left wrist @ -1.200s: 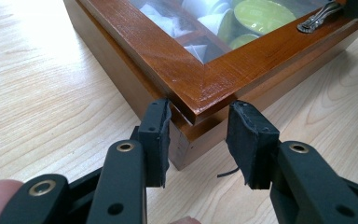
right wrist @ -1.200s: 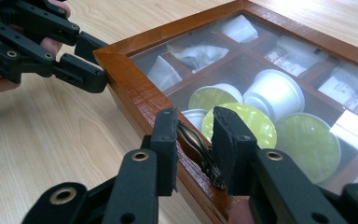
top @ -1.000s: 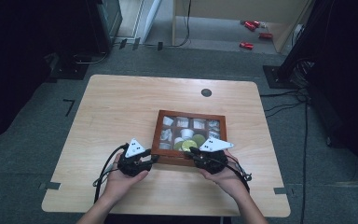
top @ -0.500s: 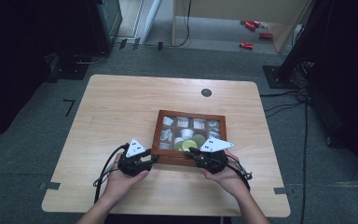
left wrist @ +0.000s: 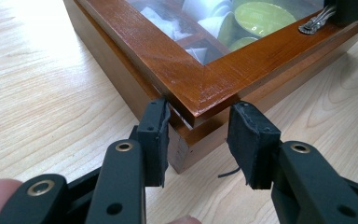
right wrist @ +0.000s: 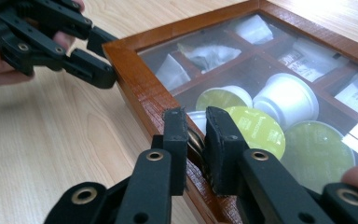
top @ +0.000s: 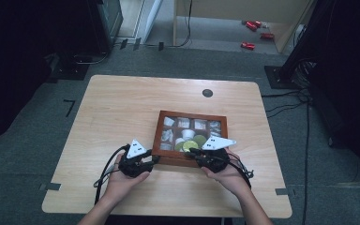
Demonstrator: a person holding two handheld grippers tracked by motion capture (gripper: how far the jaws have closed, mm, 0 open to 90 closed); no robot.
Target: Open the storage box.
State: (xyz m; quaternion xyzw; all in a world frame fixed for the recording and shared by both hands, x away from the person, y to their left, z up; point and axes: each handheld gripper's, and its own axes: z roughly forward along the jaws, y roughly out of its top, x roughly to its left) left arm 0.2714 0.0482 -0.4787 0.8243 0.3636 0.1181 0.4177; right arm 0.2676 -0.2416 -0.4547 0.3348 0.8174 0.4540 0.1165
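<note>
Wooden box point(top: 159, 133) flat on the tabletop point(top: 122, 108), long axis running left to right
Left tool point(left wrist: 198, 135) clamps its near-left corner; right tool point(right wrist: 196, 140) pinches the front-edge metal latch point(right wrist: 196, 140)

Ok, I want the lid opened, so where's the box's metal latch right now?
The latch sits on the near front edge of the box, right of its middle, pinched between the right tongs; green-topped pods lie just behind it under the glass.

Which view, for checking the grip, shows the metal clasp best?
Left gripper view: the metal clasp lies clear on the wooden box. Right gripper view: right gripper jaws hide most of it. High view: too small.
</note>
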